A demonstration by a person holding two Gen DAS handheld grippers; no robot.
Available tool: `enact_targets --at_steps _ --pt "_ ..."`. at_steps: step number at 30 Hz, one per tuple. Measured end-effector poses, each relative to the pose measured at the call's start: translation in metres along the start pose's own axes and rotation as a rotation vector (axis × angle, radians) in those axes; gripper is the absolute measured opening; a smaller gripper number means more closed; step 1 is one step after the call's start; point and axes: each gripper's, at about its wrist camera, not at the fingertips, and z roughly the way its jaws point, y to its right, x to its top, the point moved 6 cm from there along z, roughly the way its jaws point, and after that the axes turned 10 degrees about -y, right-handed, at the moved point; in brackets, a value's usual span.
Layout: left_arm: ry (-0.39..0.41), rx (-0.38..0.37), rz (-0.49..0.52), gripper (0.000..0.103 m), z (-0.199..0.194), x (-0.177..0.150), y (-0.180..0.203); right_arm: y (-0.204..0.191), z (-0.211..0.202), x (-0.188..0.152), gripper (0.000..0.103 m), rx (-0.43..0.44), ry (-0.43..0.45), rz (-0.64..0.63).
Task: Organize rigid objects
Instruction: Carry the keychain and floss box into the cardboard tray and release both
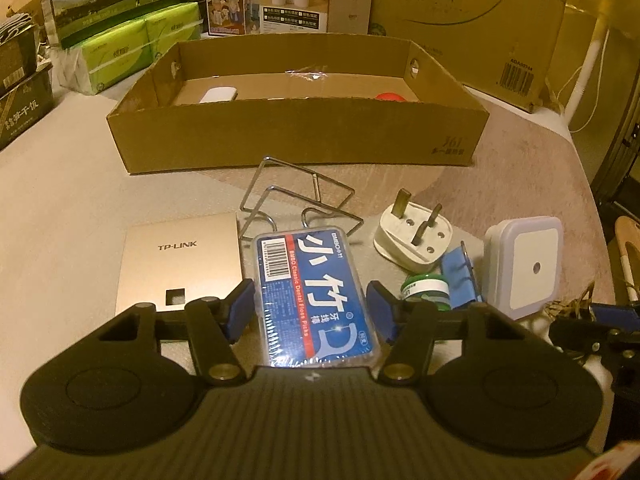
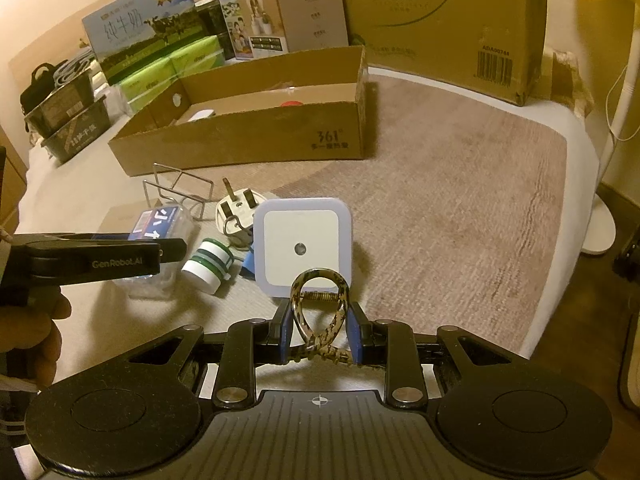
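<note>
A clear floss-pick box (image 1: 316,300) with a blue label lies on the table, lengthwise between the blue pads of my left gripper (image 1: 310,296). Both pads press on its long sides. The right wrist view shows that gripper (image 2: 100,258) from the side over the same box (image 2: 160,218). My right gripper (image 2: 320,322) is shut on a brown mottled hair clip (image 2: 320,280), whose loop sticks out past the pads. The open cardboard tray (image 1: 296,136) stands farther back, with a white item (image 1: 218,94) and a red one (image 1: 390,97) inside.
Around the floss box lie a gold TP-LINK panel (image 1: 180,264), a wire stand (image 1: 300,204), a white plug adapter (image 1: 416,240), a green-and-white bottle (image 1: 424,290), a blue binder clip (image 1: 460,276) and a square night light (image 1: 524,268). Cartons (image 1: 460,20) line the back.
</note>
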Motion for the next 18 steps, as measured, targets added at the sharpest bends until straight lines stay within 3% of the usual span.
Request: enact_targets --at_steps 18 --pt "0.015 -0.011 0.008 0.056 -0.028 -0.019 -0.014 -0.007 -0.008 -0.001 0.028 -0.012 0.027 -0.023"
